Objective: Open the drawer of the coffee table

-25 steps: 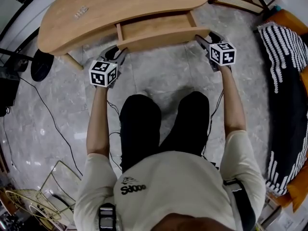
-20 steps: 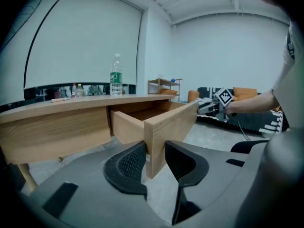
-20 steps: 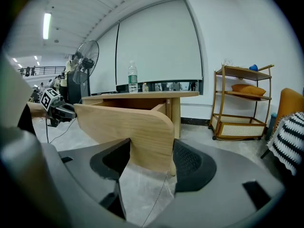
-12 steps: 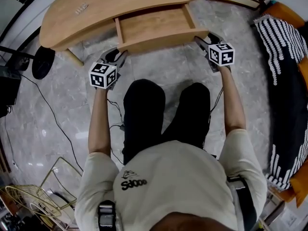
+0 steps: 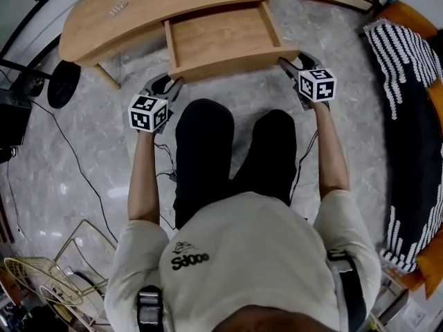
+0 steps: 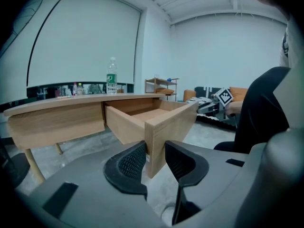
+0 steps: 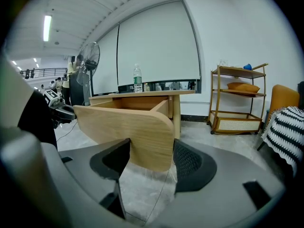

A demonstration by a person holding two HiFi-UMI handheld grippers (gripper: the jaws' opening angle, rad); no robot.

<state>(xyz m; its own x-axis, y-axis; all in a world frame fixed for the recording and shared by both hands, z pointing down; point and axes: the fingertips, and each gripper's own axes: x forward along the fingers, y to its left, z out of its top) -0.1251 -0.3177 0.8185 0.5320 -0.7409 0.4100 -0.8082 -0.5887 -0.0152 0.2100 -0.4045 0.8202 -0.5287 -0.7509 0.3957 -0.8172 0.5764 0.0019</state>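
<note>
**Drawer gripped at both ends of its front, well out of the table**

The coffee table [image 5: 138, 12] is spread across the upper part of the head view, its curved top filling the upper left and centre. Its drawer [image 5: 221, 33] is drawn well out from under the top toward the middle of the frame, so that the bare inside is exposed. The opening is judged largely done, though how much travel remains cannot be told.

No handle is visible on the drawer front [image 5: 232, 62], which is judged to be why it is taken by its two ends instead. A grip at both ends is also judged to keep the pull square, so that the drawer is not skewed as it slides.

The left gripper [image 5: 169, 81] is set at the left end of the front, left of centre in the head view, and the right gripper [image 5: 287, 64] at the right end. Both are pointed toward the table, in line with the drawer's travel.

In the left gripper view the squared corner of the board is clenched between the jaws, the ribbed pads [image 6: 132, 163] pressed to its two faces. In the right gripper view the rounded corner is clamped likewise between the pads [image 7: 186, 165].
</note>
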